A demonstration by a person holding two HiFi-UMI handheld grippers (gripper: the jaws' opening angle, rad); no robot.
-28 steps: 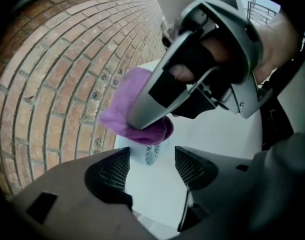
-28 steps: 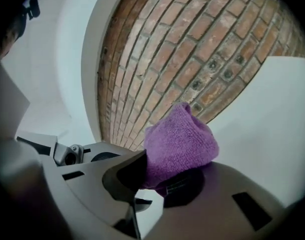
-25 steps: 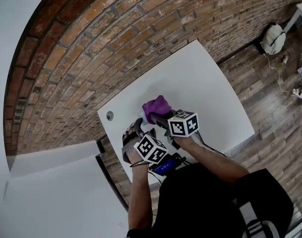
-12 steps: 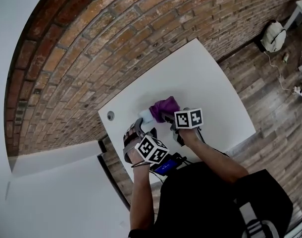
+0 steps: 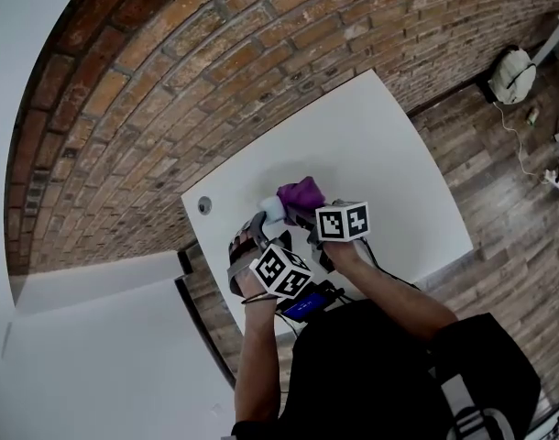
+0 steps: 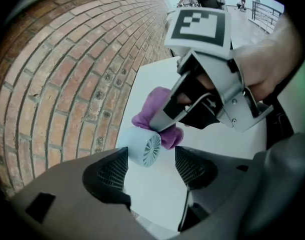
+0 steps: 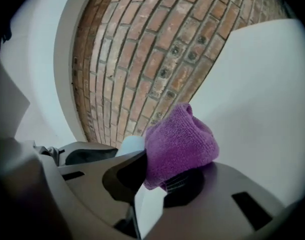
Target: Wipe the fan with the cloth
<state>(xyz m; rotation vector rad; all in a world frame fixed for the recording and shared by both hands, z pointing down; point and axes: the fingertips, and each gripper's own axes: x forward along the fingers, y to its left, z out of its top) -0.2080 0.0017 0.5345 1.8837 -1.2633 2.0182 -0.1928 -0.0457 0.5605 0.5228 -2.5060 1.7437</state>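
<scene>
Purple cloth [image 7: 180, 141], fuzzy looped terry. Pale blue round fan [image 6: 142, 148], smooth matt plastic. White tabletop [image 5: 389, 163], smooth and matt. Red brick wall [image 5: 169, 71], rough.

Left gripper [image 6: 150, 159] points steeply down, jaws wide apart; right gripper [image 7: 162, 176], nearly level beside it, clamps the purple cloth [image 7: 180, 144]
</scene>
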